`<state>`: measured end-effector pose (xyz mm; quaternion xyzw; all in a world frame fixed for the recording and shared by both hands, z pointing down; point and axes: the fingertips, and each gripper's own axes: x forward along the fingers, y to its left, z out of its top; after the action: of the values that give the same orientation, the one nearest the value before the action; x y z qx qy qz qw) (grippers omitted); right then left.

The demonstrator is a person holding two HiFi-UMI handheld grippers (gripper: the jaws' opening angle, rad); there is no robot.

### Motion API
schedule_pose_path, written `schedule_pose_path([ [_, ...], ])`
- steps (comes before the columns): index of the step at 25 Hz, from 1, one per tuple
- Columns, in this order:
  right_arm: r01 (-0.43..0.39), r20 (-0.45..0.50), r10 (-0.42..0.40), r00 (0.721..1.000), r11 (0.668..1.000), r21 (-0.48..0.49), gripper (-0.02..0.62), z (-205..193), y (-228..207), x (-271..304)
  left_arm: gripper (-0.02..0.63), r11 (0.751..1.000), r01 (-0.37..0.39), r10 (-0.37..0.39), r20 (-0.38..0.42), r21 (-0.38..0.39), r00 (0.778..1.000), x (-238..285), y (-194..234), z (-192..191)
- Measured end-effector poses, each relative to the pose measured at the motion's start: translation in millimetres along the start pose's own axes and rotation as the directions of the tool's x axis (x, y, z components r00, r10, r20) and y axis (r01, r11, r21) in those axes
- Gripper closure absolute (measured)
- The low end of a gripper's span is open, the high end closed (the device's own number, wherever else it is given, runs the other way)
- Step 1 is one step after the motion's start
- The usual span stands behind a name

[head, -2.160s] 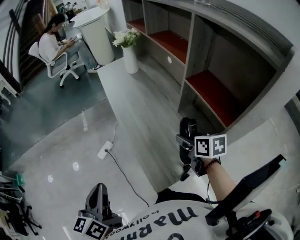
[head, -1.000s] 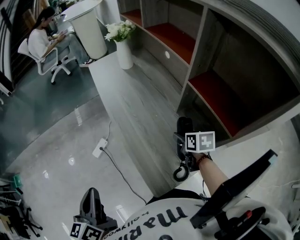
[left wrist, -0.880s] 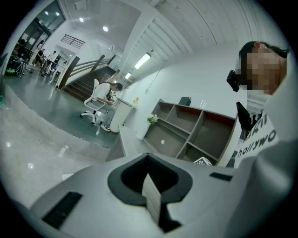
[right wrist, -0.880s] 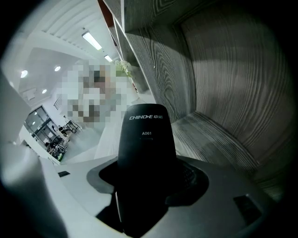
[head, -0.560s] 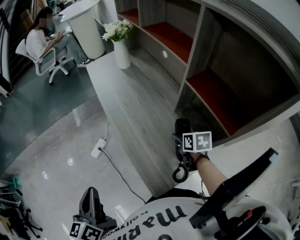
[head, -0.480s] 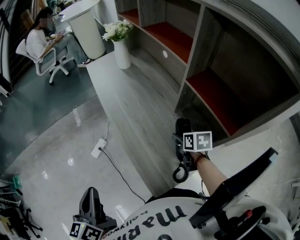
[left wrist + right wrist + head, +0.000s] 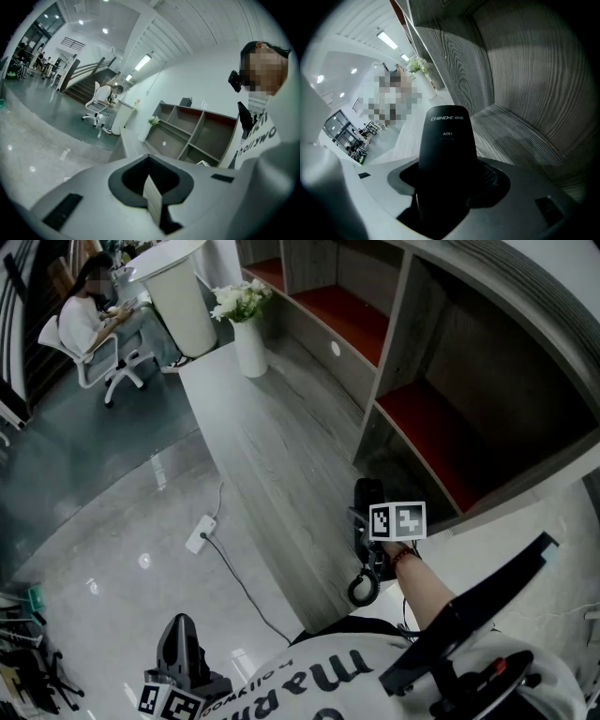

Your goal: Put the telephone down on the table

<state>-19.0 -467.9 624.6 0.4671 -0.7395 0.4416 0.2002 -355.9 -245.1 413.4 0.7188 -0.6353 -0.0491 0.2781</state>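
Telephone (image 7: 447, 150), smooth rounded black plastic, clamped in right claw (image 7: 445, 197) above grey wood-grain table (image 7: 520, 136); left claw (image 7: 151, 197) closed.

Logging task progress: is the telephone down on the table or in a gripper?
In a gripper: the right gripper is shut on the black telephone, which juts out over the wooden table, not lying on it.

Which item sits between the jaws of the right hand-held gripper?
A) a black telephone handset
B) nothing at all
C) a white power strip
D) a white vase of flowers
A: the right gripper view shows the black telephone handset standing up between the jaws of the right hand-held gripper, which are closed on it.
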Motion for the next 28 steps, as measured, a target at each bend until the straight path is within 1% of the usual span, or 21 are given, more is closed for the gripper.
schedule_pose_path([
  [1, 0.006, -0.002, -0.006, 1.0, 1.0, -0.003, 0.314, 0.5, 0.8, -1.6, 0.597, 1.0, -0.002, 0.002, 0.002, 0.002, 1.0, -1.3, 0.0, 0.5],
  [4, 0.081, -0.023, -0.081, 0.996, 0.997, -0.016, 0.315, 5.6, 5.5, -21.7, 0.597, 1.0, -0.007, 0.007, 0.006, 0.006, 1.0, -5.5, -1.2, 1.9],
  [5, 0.089, -0.028, -0.09, 0.996, 0.996, -0.015, 0.314, 6.0, 5.6, -24.2, 0.597, 1.0, -0.009, 0.009, 0.007, 0.007, 1.0, -6.9, -1.3, 2.3],
  [21, 0.095, -0.032, -0.094, 0.995, 0.995, 0.038, 0.314, 2.8, 0.0, -16.0, 0.597, 0.999, -0.037, 0.037, 0.034, 0.002, 0.999, -21.4, 8.8, 3.7],
  [28, 0.119, -0.048, -0.118, 0.992, 0.993, 0.024, 0.314, -1.8, -2.9, -9.8, 0.597, 0.999, -0.031, 0.032, 0.046, -0.003, 0.998, -20.8, 8.8, 4.4],
])
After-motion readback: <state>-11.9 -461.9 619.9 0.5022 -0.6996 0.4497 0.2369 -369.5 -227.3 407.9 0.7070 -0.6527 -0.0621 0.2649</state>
